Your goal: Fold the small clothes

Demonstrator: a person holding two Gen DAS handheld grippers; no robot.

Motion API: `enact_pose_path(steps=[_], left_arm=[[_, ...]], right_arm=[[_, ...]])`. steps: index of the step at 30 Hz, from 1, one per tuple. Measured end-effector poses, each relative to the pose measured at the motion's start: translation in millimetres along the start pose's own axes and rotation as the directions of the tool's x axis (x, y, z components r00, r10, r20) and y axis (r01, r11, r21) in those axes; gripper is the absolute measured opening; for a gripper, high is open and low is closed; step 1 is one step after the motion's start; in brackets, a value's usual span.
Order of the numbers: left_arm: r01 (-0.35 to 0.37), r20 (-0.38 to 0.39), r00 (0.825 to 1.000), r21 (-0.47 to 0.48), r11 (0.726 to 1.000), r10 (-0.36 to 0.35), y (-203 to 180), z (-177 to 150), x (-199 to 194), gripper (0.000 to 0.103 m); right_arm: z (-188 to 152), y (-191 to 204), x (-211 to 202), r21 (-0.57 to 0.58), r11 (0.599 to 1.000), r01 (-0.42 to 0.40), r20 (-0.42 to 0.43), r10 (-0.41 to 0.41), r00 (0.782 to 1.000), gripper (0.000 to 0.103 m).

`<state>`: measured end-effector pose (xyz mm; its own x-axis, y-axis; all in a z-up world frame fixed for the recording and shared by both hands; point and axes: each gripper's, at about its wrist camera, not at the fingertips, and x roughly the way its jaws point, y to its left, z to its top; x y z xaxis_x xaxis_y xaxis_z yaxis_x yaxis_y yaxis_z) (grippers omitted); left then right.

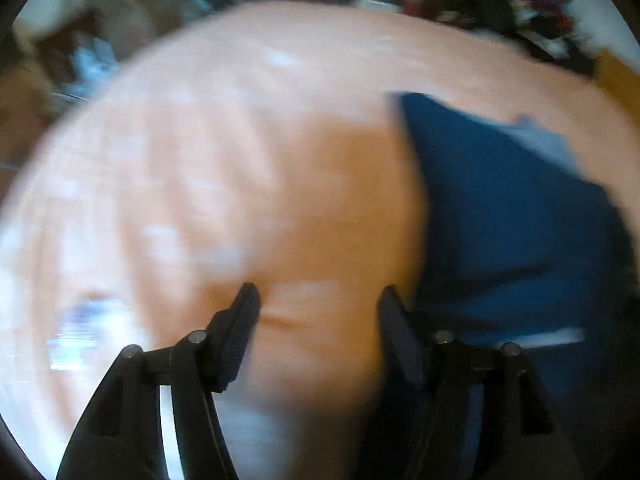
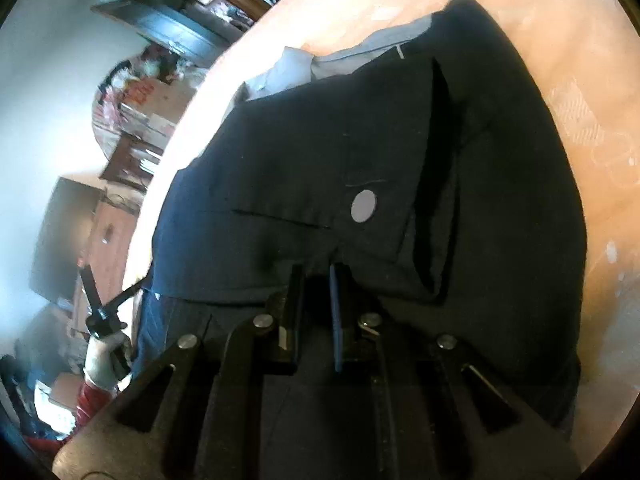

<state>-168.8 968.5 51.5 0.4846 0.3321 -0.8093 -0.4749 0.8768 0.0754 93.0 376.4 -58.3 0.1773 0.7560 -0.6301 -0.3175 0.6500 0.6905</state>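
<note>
A dark navy garment [image 2: 360,140] with a grey round button [image 2: 363,206] and a slit pocket lies spread on the orange patterned cloth [image 2: 560,80]. A pale grey lining shows at its far end. My right gripper [image 2: 316,280] is shut on the garment's near edge, with dark fabric pinched between the narrow jaws. In the blurred left wrist view the garment [image 1: 500,208] looks blue and lies to the right. My left gripper [image 1: 319,300] hangs open over bare orange cloth [image 1: 240,140], its right finger close to the garment's edge. The right wrist view also shows the left gripper [image 2: 100,296] off the left edge, in a gloved hand.
The orange cloth's edge [image 2: 180,128] curves along the left of the right wrist view. Beyond it stand wooden furniture [image 2: 108,232], boxes and cluttered shelves [image 2: 136,92]. A red sleeve [image 2: 92,396] shows below the gloved hand. Blurred clutter [image 1: 480,0] lines the far side.
</note>
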Motion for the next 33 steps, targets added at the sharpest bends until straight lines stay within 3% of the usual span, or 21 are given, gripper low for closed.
enact_pose_path(steps=[2,4,5,7,10,12,13,14,16,17,18,19,20,21,23,26,28,30,31,33], left_arm=[[0.038,0.033,0.999,-0.091,0.995,-0.036,21,-2,-12,0.05],[0.056,0.077,0.996,-0.074,0.996,-0.051,17,1,-24,0.051],[0.121,0.1,0.988,-0.041,0.992,-0.116,6,6,-30,0.051],[0.168,0.113,0.979,0.046,0.985,-0.173,-18,13,-34,0.054],[0.269,0.069,0.957,0.158,0.95,-0.282,-60,29,-20,0.055],[0.205,0.022,0.976,0.237,0.95,-0.216,-82,38,7,0.058],[0.136,0.003,0.99,0.27,0.953,-0.142,-83,43,24,0.058],[0.077,0.002,0.997,0.281,0.957,-0.08,-79,47,41,0.072],[0.083,-0.002,0.996,0.155,0.984,-0.084,-54,61,55,0.088],[0.093,0.004,0.996,0.058,0.994,-0.093,-33,67,55,0.087],[0.072,0.015,0.997,0.022,0.997,-0.072,-25,68,55,0.083],[0.042,0.019,0.999,-0.02,0.999,-0.042,-11,68,53,0.068],[0.085,0.025,0.996,-0.058,0.995,-0.083,2,64,50,0.065],[0.109,0.034,0.994,-0.068,0.992,-0.107,5,62,46,0.065],[0.147,0.063,0.987,-0.031,0.989,-0.145,3,54,28,0.063],[0.249,0.098,0.964,0.013,0.968,-0.249,-12,37,0,0.064],[0.275,0.102,0.955,0.059,0.96,-0.279,-37,26,-13,0.064],[0.295,0.079,0.949,0.119,0.948,-0.305,-58,14,-14,0.066],[0.283,0.065,0.953,0.146,0.948,-0.294,-70,4,-18,0.068],[0.271,-0.008,0.962,0.151,0.951,-0.273,-76,-7,-1,0.069]], right_arm=[[-1,2,2,-0.01,1.0,-0.003,0.014,0.003,1.0,0.01],[-3,3,3,-0.017,1.0,-0.012,0.03,0.012,0.999,0.011],[-3,2,2,-0.015,1.0,-0.021,0.035,0.021,0.999,0.011],[-4,-2,1,-0.005,0.999,-0.042,0.039,0.042,0.998,0.011],[-4,-3,2,0.0,0.999,-0.054,0.042,0.054,0.998,0.011],[-4,-3,2,-0.001,0.998,-0.057,0.046,0.057,0.997,0.011],[-4,-4,1,-0.001,0.998,-0.059,0.047,0.058,0.997,0.011],[-4,-3,1,-0.001,0.998,-0.06,0.048,0.06,0.997,0.011],[-4,-2,0,0.0,0.999,-0.055,0.05,0.055,0.997,0.011],[-5,1,-2,-0.006,0.999,-0.039,0.052,0.039,0.998,0.011],[-6,6,-4,-0.018,1.0,-0.015,0.055,0.016,0.998,0.013],[-6,10,-7,-0.023,1.0,0.001,0.056,0.001,0.998,0.015],[-6,16,-12,-0.035,0.999,0.021,0.059,-0.019,0.998,0.021],[-5,24,-17,-0.053,0.998,0.04,0.075,-0.036,0.997,0.034],[3,36,-28,-0.093,0.993,0.07,0.134,-0.057,0.989,0.045],[31,46,-37,-0.106,0.99,0.088,0.203,-0.065,0.977,0.045],[53,47,-26,-0.127,0.981,0.148,0.2,-0.121,0.972,0.044],[71,32,2,-0.141,0.955,0.259,0.13,-0.242,0.962,0.039],[75,19,20,-0.142,0.937,0.319,0.067,-0.312,0.948,0.032],[77,4,23,-0.116,0.938,0.327,0.066,-0.321,0.945,0.008]])
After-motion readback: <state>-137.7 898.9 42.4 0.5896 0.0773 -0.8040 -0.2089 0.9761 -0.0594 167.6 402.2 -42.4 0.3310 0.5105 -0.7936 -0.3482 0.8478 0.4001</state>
